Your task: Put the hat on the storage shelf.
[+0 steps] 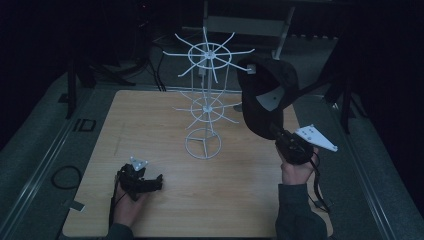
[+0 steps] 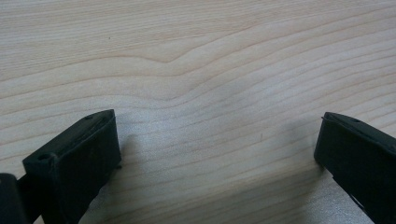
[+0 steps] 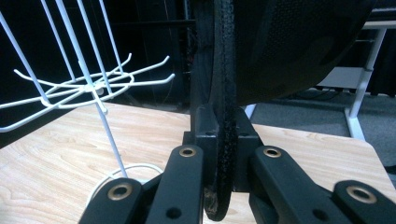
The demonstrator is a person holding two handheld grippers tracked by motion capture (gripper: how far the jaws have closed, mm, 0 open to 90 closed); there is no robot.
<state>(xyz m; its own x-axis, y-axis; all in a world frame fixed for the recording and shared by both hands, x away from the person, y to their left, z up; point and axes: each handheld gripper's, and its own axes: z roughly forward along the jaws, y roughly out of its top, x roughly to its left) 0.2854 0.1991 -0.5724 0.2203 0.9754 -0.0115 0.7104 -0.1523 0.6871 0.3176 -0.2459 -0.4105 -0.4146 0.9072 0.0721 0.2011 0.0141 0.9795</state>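
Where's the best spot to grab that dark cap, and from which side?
Probably the brim edge, from below, as the right gripper does: its jaws pinch the cap's thin, flat brim, and the bulky crown stands clear above the white wire rack.

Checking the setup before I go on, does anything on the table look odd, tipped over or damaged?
Nothing stands out. The white wire rack stands upright near the middle of the table. The right gripper holds a dark cap by its edge, raised beside the rack's upper hooks. The left gripper rests open on bare wood.
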